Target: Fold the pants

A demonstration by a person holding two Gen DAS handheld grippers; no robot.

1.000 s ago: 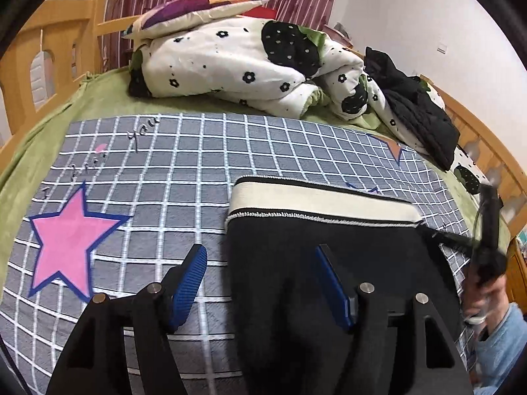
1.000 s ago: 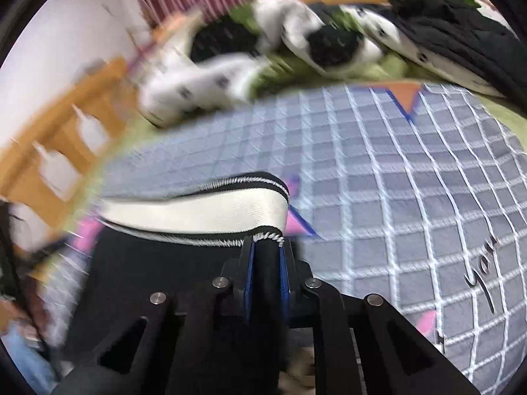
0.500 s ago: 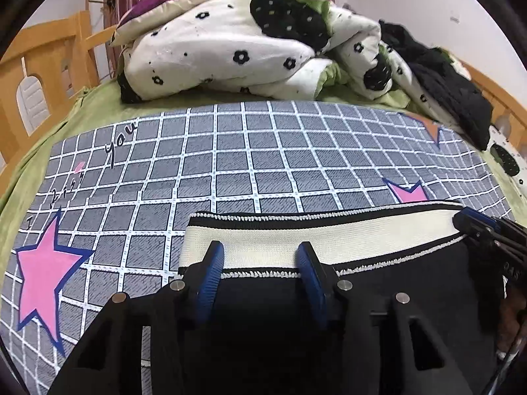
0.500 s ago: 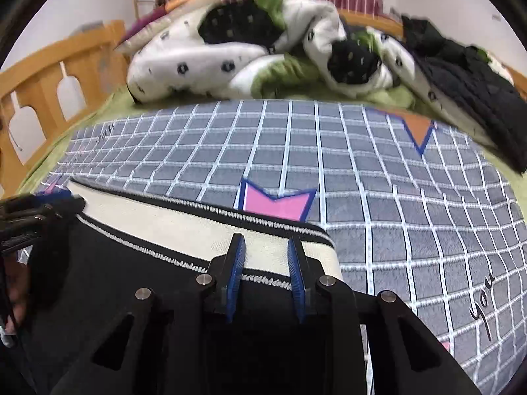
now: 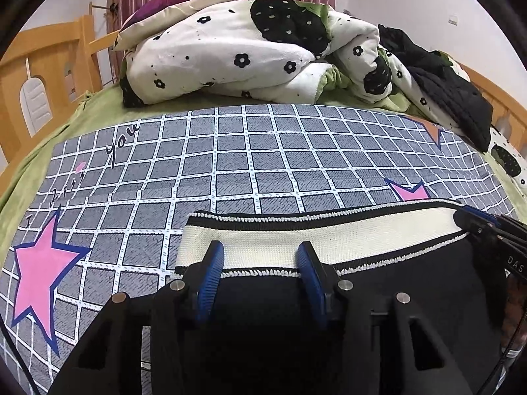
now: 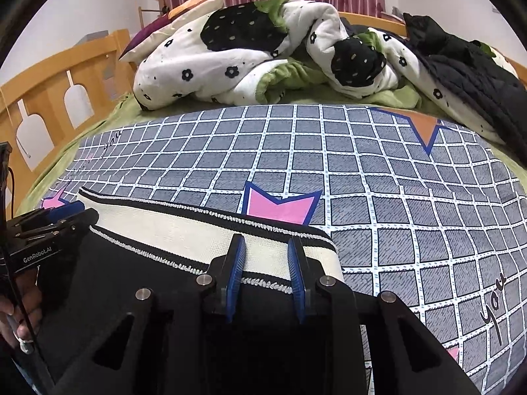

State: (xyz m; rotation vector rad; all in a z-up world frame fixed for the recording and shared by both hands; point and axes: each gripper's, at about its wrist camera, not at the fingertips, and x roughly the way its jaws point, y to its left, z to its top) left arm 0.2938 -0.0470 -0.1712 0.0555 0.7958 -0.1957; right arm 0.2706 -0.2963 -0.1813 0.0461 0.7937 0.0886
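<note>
Black pants (image 5: 411,283) with a cream waistband (image 5: 329,237) lie flat on the checked grey sheet (image 5: 263,164). My left gripper (image 5: 260,256) is open, its blue pads either side of the waistband's left part. My right gripper (image 6: 266,253) is open over the waistband's (image 6: 171,230) right end, on the pants (image 6: 108,283). The right gripper also shows at the right edge of the left wrist view (image 5: 477,227). The left gripper shows at the left of the right wrist view (image 6: 49,220).
A bundled white flowered duvet (image 5: 250,49) and a pillow (image 5: 184,3) lie at the head of the bed. A black jacket (image 5: 444,89) lies at the right. Wooden bed rails (image 6: 59,92) run along the sides.
Both grippers have moved forward to the waistband. The right gripper, shut on the waistband a second ago, has opened. The left gripper's jaws have narrowed.
</note>
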